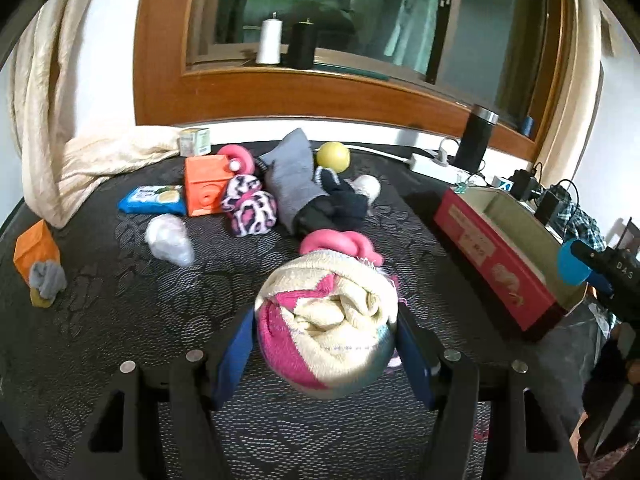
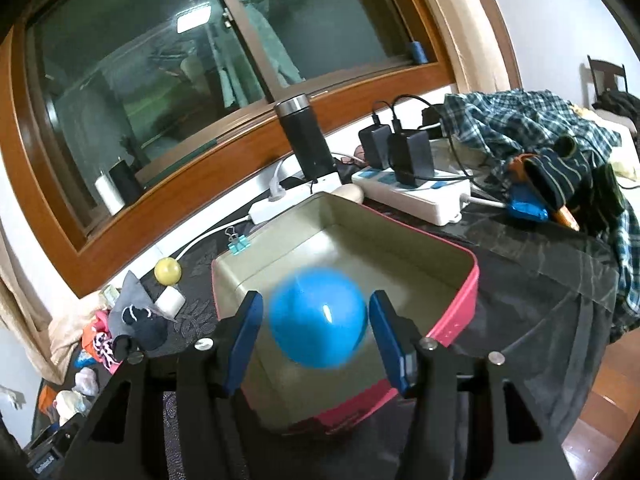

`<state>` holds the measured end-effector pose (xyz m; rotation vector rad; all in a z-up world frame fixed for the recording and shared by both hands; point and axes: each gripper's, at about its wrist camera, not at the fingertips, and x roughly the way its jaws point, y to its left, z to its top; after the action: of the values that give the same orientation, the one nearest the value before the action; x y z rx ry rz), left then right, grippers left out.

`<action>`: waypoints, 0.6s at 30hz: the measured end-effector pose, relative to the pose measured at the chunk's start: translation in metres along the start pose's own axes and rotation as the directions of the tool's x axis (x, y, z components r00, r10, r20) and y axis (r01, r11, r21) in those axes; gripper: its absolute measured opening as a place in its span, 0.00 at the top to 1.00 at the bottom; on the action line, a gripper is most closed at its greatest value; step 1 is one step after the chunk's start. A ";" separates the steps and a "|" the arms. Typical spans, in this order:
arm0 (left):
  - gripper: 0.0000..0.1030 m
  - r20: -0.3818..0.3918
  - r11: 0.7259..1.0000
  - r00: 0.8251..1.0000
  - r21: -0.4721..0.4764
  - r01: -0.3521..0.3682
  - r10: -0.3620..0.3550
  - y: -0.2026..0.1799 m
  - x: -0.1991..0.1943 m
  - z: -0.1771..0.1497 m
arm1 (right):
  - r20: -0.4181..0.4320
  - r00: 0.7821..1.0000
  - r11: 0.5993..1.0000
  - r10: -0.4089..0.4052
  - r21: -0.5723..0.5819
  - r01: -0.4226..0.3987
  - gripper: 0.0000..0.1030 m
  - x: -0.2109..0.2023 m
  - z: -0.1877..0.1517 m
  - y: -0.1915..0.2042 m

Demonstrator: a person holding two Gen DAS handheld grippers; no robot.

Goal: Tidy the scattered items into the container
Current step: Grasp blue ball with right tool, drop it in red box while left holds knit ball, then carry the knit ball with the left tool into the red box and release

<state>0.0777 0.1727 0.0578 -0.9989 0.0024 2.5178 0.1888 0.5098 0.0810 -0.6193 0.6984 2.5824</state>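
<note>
Left gripper [image 1: 326, 354] clamps a rolled pink-and-cream sock bundle [image 1: 326, 320] between both pads, above the dark patterned table [image 1: 120, 340]. Right gripper [image 2: 312, 336] is spread apart over the tin [image 2: 456, 312]; a blurred blue ball [image 2: 318, 316] sits between the fingers without touching either. Whether the ball rests on the tin floor cannot be told. The tin, pink outside and beige inside, shows nothing else within. Its side labels are unreadable. Beyond the tin's left wall lie a yellow ball [image 2: 168, 271], grey sock [image 1: 292, 172], orange box [image 1: 206, 190] and blue packet [image 1: 154, 199], print illegible. Behind the tin stand a flask [image 2: 308, 140] and power strip [image 2: 416, 196].
</note>
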 end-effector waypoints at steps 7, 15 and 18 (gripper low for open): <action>0.33 -0.001 0.999 1.000 0.034 0.015 -0.015 -0.023 -0.001 0.004 | 0.017 1.000 1.000 0.011 0.027 -0.011 0.36 -0.003 0.002 -0.013; 0.33 0.019 0.993 0.998 0.100 0.061 -0.063 -0.060 -0.004 0.021 | 0.043 0.999 0.996 -0.003 0.088 -0.001 0.36 -0.008 0.009 -0.029; 0.33 0.024 0.987 0.995 0.131 0.094 -0.098 -0.081 -0.003 0.030 | 0.061 0.998 0.996 -0.008 0.093 0.002 0.36 -0.013 0.011 -0.032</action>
<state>0.0914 0.2502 0.0946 -0.8880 0.1049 2.4109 0.2112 0.5379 0.0839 -0.5098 0.7910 2.5364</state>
